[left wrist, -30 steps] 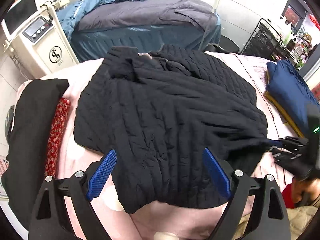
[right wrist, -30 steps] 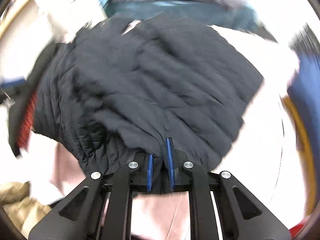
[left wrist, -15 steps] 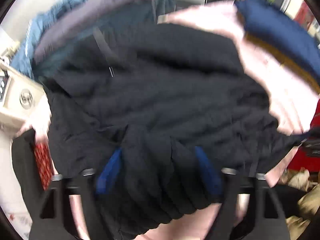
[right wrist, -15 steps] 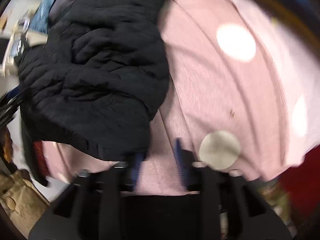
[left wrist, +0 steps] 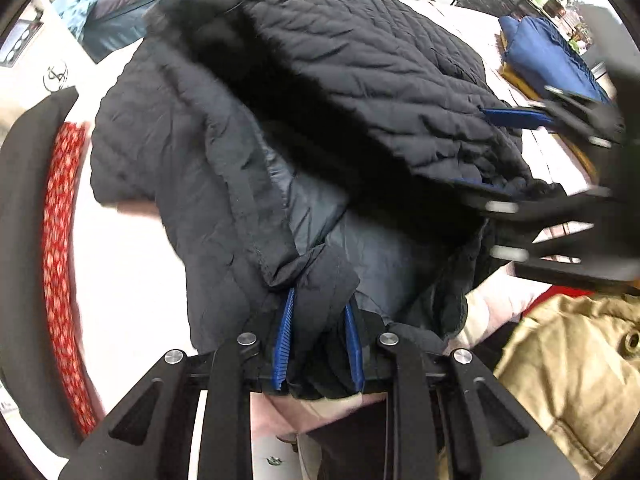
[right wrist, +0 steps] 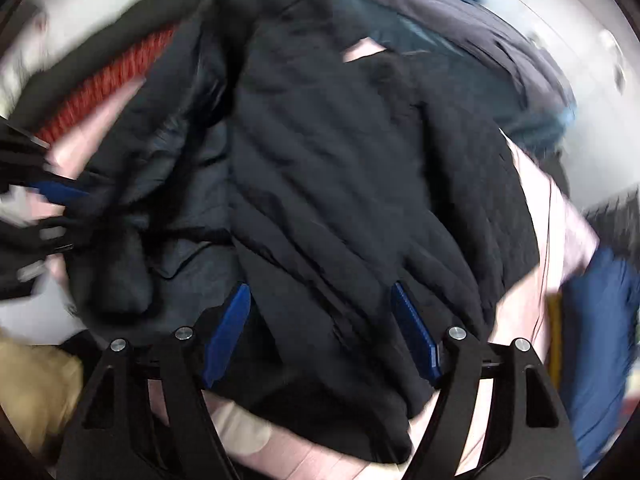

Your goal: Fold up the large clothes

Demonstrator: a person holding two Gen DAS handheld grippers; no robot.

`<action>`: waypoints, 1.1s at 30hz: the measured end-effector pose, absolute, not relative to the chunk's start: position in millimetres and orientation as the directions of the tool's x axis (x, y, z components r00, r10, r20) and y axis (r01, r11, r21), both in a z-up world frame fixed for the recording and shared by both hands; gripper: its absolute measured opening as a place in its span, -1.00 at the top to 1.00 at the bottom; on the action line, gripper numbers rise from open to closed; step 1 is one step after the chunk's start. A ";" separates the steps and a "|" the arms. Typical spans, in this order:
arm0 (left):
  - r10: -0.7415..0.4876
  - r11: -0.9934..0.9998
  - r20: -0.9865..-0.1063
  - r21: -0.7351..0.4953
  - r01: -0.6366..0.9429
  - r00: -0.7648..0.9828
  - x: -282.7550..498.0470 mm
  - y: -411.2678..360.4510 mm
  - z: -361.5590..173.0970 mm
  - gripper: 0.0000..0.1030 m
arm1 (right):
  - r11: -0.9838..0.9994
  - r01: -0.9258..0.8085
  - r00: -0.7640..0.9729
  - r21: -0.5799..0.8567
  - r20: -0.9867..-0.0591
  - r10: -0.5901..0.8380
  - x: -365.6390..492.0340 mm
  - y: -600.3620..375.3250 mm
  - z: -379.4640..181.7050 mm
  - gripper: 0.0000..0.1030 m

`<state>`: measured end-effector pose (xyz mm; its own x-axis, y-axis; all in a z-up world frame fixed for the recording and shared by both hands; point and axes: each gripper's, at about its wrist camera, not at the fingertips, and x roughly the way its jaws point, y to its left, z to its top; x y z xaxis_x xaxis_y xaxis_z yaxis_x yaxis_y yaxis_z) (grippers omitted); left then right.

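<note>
The black quilted padded jacket (left wrist: 360,92) lies heaped on the pink spotted bed cover (left wrist: 120,264), filling the space ahead of both grippers. The left gripper (left wrist: 318,344) points down at the jacket's near hem; a bunched fold of black fabric with grey lining sits between its blue ribbed pads (left wrist: 283,336), and the jaws are closing on that fold, the pads already pressing the cloth from both sides. To its left lies a red patterned cloth (left wrist: 60,260) on a folded black garment (left wrist: 20,208); to its right and low lies a tan garment (left wrist: 560,368); far ahead on the right sits a folded navy blue garment (left wrist: 548,52).

The right gripper (right wrist: 320,332) hovers over the jacket's near edge with its jaws well apart and opening; quilted fabric lies in the gap below, but neither pad presses it. In the left wrist view it comes in from the right, straddling the jacket's right edge.

A second ago the left gripper stood wide open over the flat-spread jacket with nothing between its pads, and the right gripper was pinched on a fold of the jacket. Since then the grip has changed sides, the left gripper has dropped to the hem, and part of the jacket now lies turned over itself, showing grey lining.
</note>
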<state>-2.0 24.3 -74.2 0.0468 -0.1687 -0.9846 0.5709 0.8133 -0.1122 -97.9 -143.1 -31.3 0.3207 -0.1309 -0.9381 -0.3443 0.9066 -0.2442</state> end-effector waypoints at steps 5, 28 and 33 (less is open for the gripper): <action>-0.138 0.834 -0.990 -0.103 0.542 0.025 -18.6 44.3 -83.0 0.55 | 0.919 -0.262 0.368 -0.293 -0.911 -0.186 -103.7 -171.9 -25.3 0.71; -0.167 0.738 -0.948 -0.302 0.603 -0.270 -74.0 73.8 -126.7 0.37 | 0.973 -0.116 0.353 -0.199 -0.924 -0.147 -144.9 -233.9 -1.7 -0.45; -0.182 0.767 -0.953 -0.291 0.572 -0.240 -84.9 77.1 -123.8 0.36 | 0.889 -0.387 0.444 -0.244 -0.894 -0.052 -142.5 -152.9 14.2 -0.45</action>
<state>-84.9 77.1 -123.8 -0.2402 -0.1825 -0.9534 0.5716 0.7673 -0.2909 -142.5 -152.9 14.2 0.4444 -0.0522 -0.8943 -0.3869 0.8892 -0.2442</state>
